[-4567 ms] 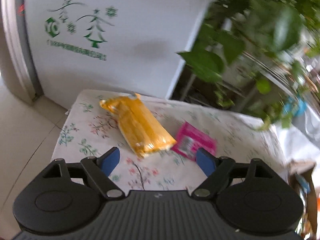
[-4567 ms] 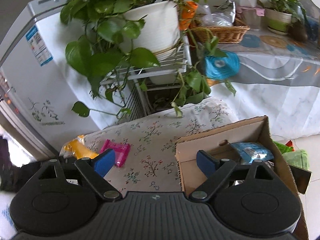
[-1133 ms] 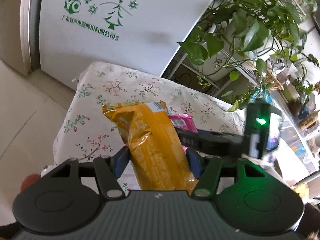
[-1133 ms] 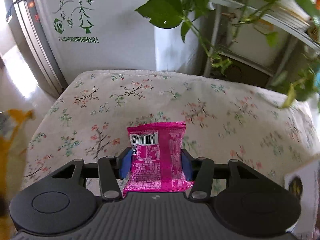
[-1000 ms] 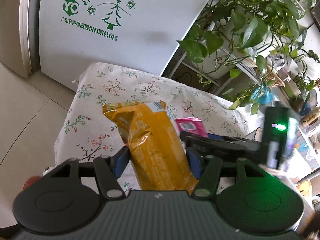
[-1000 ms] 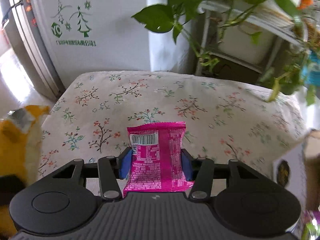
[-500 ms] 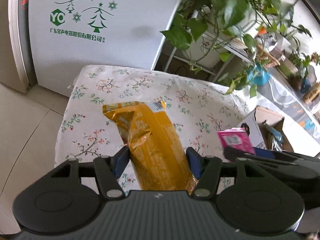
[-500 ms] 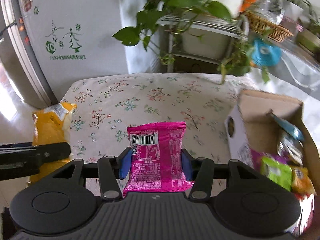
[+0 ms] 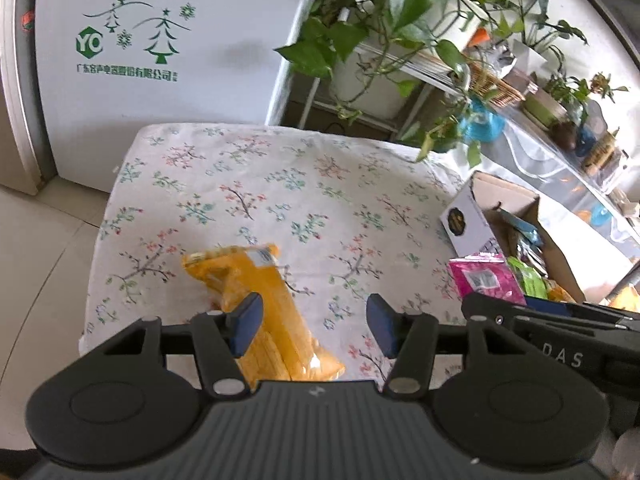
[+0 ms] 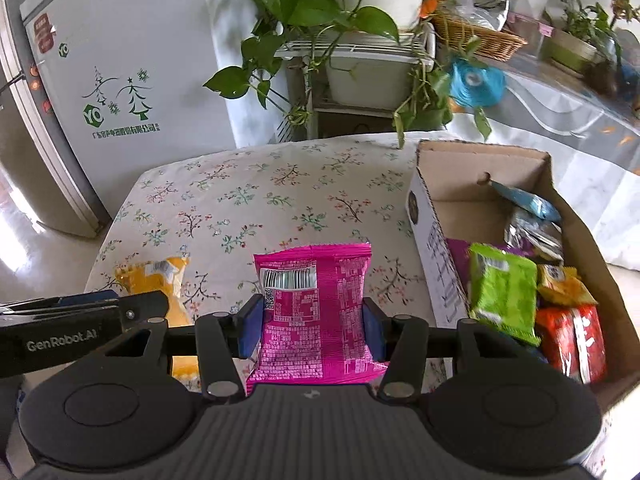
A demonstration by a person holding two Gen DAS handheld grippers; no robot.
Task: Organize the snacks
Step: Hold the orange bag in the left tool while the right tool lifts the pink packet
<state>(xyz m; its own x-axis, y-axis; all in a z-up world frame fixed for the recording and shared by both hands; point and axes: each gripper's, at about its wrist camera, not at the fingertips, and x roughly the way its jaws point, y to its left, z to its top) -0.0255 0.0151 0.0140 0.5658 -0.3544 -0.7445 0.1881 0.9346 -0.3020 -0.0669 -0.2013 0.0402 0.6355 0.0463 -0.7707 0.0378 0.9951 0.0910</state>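
The right claw pinches the pink packet upright, just left of the cardboard box, likely bound inside. The left claw is spread; the yellow bag lies on the worktop, far left of the box.

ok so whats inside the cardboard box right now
The cardboard box holds a green packet, a red packet, a small orange packet, a blue packet and silvery wrappers. Anything beneath them is covered.
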